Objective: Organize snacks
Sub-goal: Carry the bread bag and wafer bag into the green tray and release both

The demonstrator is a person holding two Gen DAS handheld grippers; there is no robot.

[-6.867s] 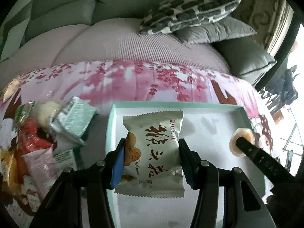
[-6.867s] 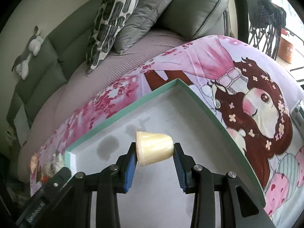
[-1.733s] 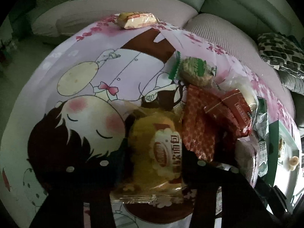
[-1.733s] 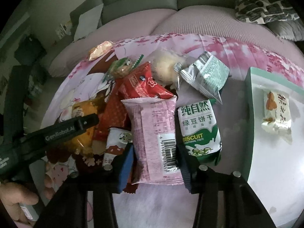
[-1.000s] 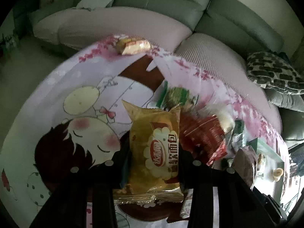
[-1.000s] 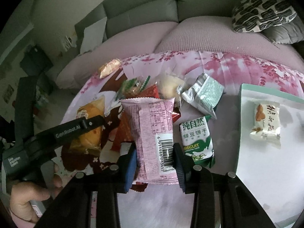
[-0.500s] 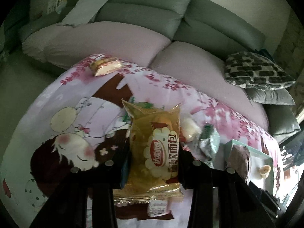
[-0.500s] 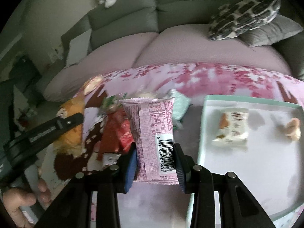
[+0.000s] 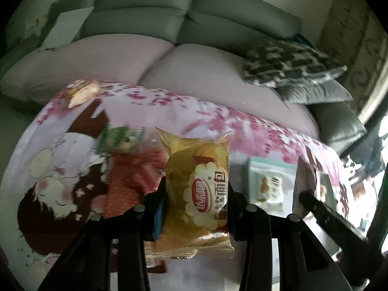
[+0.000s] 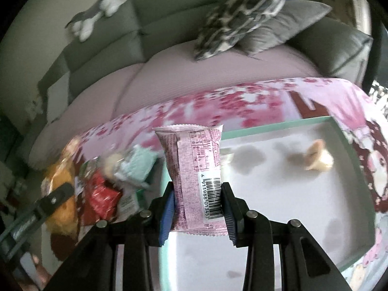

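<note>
Black two-finger left tool [image 9: 195, 208], blue pads, silver screw heads, right tool [image 10: 197, 206] identical

You held a glossy, crinkled plastic bread packet [image 9: 197, 194] and a matt pink wrapper [image 10: 197, 181]. Your tray [image 10: 278, 123] looked smooth and matt; the printed cloth [image 9: 169, 106] was soft, the sofa [image 9: 145, 24] woven fabric.

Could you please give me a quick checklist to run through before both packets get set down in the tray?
1. Left tool clamps yellow bread packet: ok.
2. Right tool clamps pink packet: ok.
3. Bare floor in the tray for both: ok.
4. Pink packet over the tray: ok, at its near-left corner.
5. Yellow packet over the tray: not ok.
6. Tools clear of each other: cannot tell.
</note>
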